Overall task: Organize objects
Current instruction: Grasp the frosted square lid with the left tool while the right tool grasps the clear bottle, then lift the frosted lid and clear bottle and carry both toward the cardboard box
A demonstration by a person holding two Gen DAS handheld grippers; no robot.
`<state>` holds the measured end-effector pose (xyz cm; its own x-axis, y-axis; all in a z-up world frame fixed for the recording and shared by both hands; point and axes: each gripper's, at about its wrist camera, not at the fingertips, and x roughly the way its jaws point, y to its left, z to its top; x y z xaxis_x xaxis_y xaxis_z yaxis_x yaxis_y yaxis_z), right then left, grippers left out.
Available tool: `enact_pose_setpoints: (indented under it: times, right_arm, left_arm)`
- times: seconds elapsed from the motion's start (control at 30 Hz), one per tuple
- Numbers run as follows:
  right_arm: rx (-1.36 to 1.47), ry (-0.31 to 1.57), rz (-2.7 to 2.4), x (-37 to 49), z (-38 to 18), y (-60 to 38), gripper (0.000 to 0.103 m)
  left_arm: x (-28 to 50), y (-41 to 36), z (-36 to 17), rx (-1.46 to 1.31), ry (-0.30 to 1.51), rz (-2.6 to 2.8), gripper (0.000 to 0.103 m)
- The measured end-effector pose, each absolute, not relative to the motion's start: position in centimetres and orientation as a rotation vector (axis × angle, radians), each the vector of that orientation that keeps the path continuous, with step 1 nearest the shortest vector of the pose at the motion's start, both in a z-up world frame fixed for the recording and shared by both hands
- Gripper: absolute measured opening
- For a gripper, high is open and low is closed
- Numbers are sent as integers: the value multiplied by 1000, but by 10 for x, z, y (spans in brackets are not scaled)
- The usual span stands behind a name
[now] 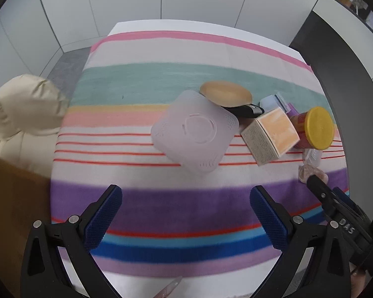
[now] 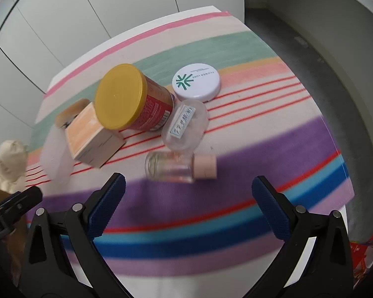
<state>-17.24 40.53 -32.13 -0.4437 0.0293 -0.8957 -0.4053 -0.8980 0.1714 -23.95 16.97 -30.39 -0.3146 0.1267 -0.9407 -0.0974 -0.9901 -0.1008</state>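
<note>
Above the striped cloth [image 2: 236, 129] on the bench, I hold both hand-held grippers, left [image 1: 186, 213] and right [image 2: 187, 207], wide and empty near the glass bottle [image 2: 171, 167].

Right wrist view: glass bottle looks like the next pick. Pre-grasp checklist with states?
1. Right gripper open and empty: ok.
2. Glass bottle unobstructed from the near side, lying on its side on the striped cloth: ok.
3. Pink cap seated on the bottle: ok.
4. Clearance behind: clear oval case looks to be touching or nearly touching the bottle: cannot tell.
5. Left gripper open, empty, out of the path: ok.
</note>
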Motion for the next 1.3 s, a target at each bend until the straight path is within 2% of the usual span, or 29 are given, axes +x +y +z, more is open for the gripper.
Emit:
enact_pose_setpoints:
  times: [0.03, 0.07, 0.1, 0.13, 0.2, 0.43, 0.57, 0.7, 1.03, 1.3]
  right_arm:
    - [-1471, 513, 2409, -176, -324, 403, 99]
    - [-1465, 499, 2410, -179, -326, 402, 93]
    - [-1468, 488, 2409, -181, -329, 401, 82]
    - [-1477, 476, 2402, -183, -332, 401, 79]
    - [-1467, 409, 2410, -184, -333, 397, 65]
    - [-1464, 305, 2465, -180, -336, 395, 64]
    - [-1475, 218, 2474, -181, -339, 390, 64]
    - [-1486, 218, 2475, -182, -339, 391, 64]
    - [-1538, 253, 2457, -182, -334, 393, 64]
    - [-1535, 226, 2474, -180, -306, 395, 64]
  left_arm:
    - [-244, 171, -307, -1742, -32, 2436, 103]
    - [-248, 173, -310, -1737, -19, 2428, 103]
    - [-251, 175, -312, -1732, -10, 2422, 103]
    - [-256, 178, -316, -1723, 3, 2417, 103]
    - [-264, 182, -324, -1716, 26, 2408, 103]
    - [-289, 190, -347, -1704, 171, 2422, 103]
    - [-296, 196, -351, -1668, 178, 2388, 102]
    - [-296, 205, -353, -1614, 216, 2415, 92]
    - [-286, 200, -342, -1642, 150, 2454, 91]
    - [-277, 191, -319, -1664, 120, 2488, 91]
